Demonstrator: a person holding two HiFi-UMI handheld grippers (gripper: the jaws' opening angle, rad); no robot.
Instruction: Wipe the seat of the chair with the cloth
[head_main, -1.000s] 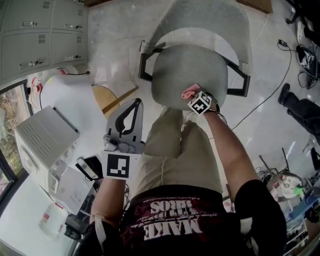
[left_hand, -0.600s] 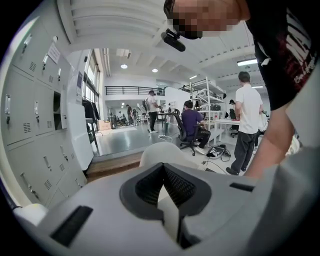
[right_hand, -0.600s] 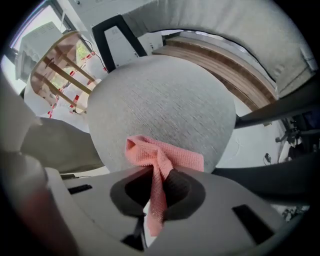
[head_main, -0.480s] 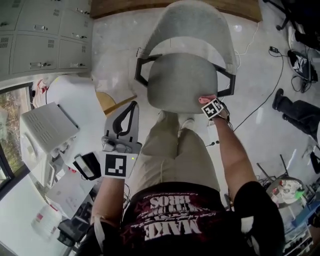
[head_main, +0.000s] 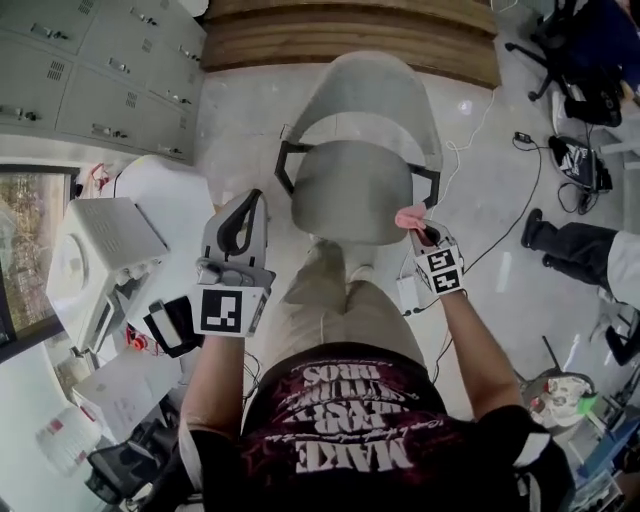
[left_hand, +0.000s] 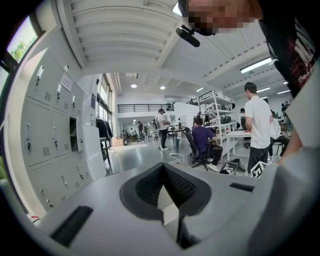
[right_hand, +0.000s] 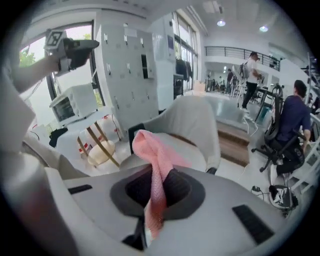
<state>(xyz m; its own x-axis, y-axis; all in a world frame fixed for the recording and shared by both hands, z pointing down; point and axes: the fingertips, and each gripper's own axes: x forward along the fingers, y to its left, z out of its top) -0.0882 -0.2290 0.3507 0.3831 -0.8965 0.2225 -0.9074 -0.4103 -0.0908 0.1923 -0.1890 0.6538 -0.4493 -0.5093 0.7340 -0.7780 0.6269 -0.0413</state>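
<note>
The grey chair (head_main: 372, 100) stands straight ahead of me, its rounded seat (head_main: 350, 192) bare. My right gripper (head_main: 419, 228) is shut on a pink cloth (head_main: 410, 216) and hangs just off the seat's front right corner, beside the black armrest (head_main: 428, 184). In the right gripper view the cloth (right_hand: 154, 159) rises from between the jaws and flops over, with the chair (right_hand: 192, 131) behind it. My left gripper (head_main: 252, 203) is held up left of the seat, jaws together and nothing in them. The left gripper view looks out across the room, its jaws (left_hand: 162, 172) closed.
A white appliance (head_main: 98, 252) and a round white table (head_main: 150, 195) stand at my left, with grey lockers (head_main: 90, 60) behind. A wooden step (head_main: 350, 40) lies beyond the chair. Cables (head_main: 520, 170) and a person's leg (head_main: 575, 245) are on the floor to the right.
My right gripper with the pink cloth has slid off the seat's front edge toward the right corner. My left gripper has come up higher beside the chair.
</note>
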